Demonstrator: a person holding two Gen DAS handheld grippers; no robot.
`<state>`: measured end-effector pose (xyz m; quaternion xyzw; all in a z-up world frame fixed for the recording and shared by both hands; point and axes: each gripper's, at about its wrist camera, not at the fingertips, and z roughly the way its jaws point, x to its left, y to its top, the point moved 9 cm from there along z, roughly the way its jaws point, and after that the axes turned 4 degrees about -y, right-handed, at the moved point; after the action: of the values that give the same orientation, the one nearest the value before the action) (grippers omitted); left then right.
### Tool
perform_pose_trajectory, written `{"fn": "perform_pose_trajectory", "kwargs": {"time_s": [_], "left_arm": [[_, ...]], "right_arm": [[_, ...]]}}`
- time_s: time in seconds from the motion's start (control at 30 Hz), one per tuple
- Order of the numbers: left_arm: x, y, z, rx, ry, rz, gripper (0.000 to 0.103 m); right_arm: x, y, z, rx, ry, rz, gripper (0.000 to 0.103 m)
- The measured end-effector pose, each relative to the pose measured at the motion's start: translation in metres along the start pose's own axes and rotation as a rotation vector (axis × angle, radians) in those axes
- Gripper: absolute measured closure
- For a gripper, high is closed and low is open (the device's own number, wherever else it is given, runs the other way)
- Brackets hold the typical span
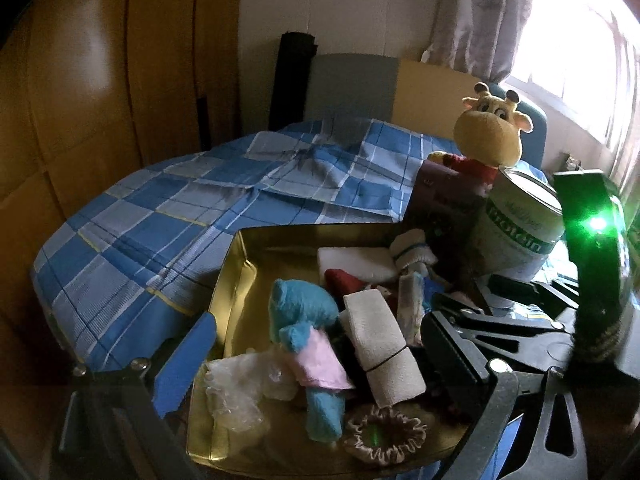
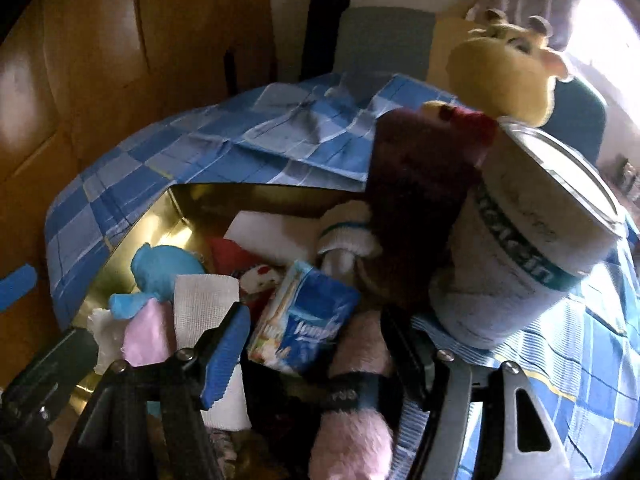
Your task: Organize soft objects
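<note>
Both grippers stand spread over the gold tin [image 1: 236,256] on the checked bedcover [image 1: 160,216]. Left gripper [image 1: 316,344] straddles the blue plush toy [image 1: 304,312] and white bandage roll [image 1: 380,344], pinching nothing. Right gripper [image 2: 316,344] frames the tissue packet [image 2: 308,316] and pink fuzzy roll [image 2: 356,400], pads apart from both.

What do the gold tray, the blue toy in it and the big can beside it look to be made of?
Gold tray: thin metal, probably tin; glossy, mirror-like walls. Blue toy: fuzzy felt or plush; matte nap, with a pink cloth garment. Can: likely metal; shiny rimmed lid, with a matte printed label.
</note>
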<state>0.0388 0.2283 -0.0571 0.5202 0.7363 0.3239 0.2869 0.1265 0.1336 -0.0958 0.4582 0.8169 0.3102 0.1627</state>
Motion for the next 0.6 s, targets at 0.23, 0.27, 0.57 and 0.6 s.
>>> {"fn": "perform_pose_trajectory", "kwargs": {"time_s": [0.23, 0.27, 0.57, 0.6], "left_arm": [[-0.011, -0.002, -0.014, -0.039, 0.018, 0.016, 0.0], [-0.012, -0.002, -0.015, -0.044, 0.023, 0.018, 0.0], [-0.022, -0.005, -0.023, -0.058, 0.029, 0.013, 0.0], [-0.023, -0.005, -0.022, -0.056, 0.029, 0.012, 0.0]], "right_arm": [[-0.022, -0.021, -0.025, -0.044, -0.061, 0.09, 0.034], [-0.025, -0.026, -0.029, -0.05, -0.067, 0.102, 0.034], [-0.035, -0.05, -0.045, -0.063, -0.093, 0.134, 0.034], [-0.035, -0.049, -0.045, -0.067, -0.094, 0.136, 0.034]]}}
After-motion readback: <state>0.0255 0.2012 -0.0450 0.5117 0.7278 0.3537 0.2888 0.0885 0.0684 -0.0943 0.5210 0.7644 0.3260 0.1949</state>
